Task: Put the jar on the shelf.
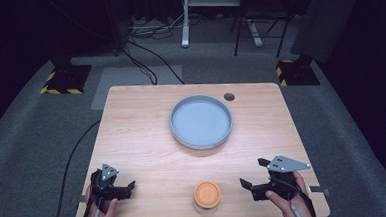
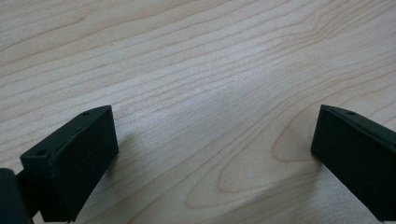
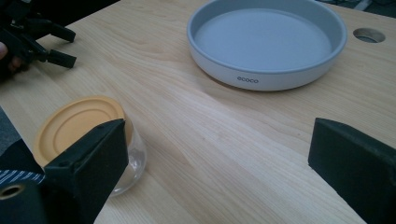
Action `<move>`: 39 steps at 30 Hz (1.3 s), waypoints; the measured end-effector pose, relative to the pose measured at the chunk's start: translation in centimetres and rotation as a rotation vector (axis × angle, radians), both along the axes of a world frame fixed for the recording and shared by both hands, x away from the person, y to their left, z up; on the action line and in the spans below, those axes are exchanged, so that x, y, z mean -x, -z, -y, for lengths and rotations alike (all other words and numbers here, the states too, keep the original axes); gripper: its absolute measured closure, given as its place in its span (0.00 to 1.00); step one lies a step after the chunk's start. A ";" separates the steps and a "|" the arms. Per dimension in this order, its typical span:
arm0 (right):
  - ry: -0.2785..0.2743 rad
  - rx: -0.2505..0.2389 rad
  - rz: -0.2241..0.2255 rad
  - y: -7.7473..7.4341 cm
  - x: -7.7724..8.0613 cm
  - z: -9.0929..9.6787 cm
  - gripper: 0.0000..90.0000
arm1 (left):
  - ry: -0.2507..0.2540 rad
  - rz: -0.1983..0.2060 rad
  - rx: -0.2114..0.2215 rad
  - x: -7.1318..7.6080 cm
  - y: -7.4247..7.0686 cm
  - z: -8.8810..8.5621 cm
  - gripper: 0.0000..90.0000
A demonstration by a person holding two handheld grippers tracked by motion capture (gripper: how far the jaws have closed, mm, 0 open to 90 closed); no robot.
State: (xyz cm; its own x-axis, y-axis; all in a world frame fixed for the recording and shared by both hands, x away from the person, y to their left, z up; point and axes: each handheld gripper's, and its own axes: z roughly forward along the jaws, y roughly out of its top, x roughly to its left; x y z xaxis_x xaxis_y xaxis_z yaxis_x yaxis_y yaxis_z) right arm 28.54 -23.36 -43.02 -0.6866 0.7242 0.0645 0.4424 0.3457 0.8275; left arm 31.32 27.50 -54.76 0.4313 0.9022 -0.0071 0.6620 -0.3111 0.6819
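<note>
A glass jar with an orange lid (image 1: 207, 195) stands near the table's front edge, between my two grippers; in the right gripper view this jar (image 3: 74, 123) sits just beyond the left jaw. An empty round grey tray (image 1: 201, 138) lies at the table's middle back, and its wall (image 3: 261, 80) carries the word ecoco. My left gripper (image 1: 130, 189) rests open at the front left, its jaws (image 2: 215, 126) spread over bare wood. My right gripper (image 1: 253, 172) is open at the front right, pointing toward the jar, with nothing between its jaws (image 3: 217, 135).
The wooden table (image 1: 142, 136) has a cable hole (image 1: 229, 96) at the back right of the tray. Grey carpet surrounds it, with cables, stand legs and yellow-black striped bases beyond. The left gripper (image 3: 70, 46) shows far off in the right gripper view.
</note>
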 end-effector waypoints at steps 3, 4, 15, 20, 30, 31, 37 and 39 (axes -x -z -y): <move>-0.011 -0.001 0.003 -0.1 0.1 -0.5 0.05 | 0.000 0.000 0.000 0.0 0.0 0.0 0.01; -0.013 -0.001 0.003 -0.2 0.2 -0.6 0.05 | 0.000 0.000 0.000 0.0 0.0 0.0 0.01; -0.045 -0.011 0.004 -0.5 0.5 -2.1 0.05 | 0.000 0.000 0.000 0.0 0.0 0.0 0.01; -0.059 -0.014 0.007 -0.6 0.6 -2.8 0.05 | 0.000 0.000 0.000 0.0 0.0 0.0 0.01; -0.084 -0.026 0.011 -0.7 1.0 -4.0 0.05 | 0.000 0.000 0.000 0.0 0.0 0.0 0.01; -0.087 -0.026 0.012 -0.7 1.0 -4.1 0.05 | 0.000 0.000 0.000 0.0 0.0 0.0 0.01; -0.097 -0.032 0.013 -0.7 1.2 -4.8 0.04 | 0.000 0.000 0.000 0.0 0.0 0.0 0.01; -0.101 -0.033 0.015 -0.6 1.2 -5.0 0.04 | 0.000 -0.001 0.000 0.0 0.0 0.0 0.01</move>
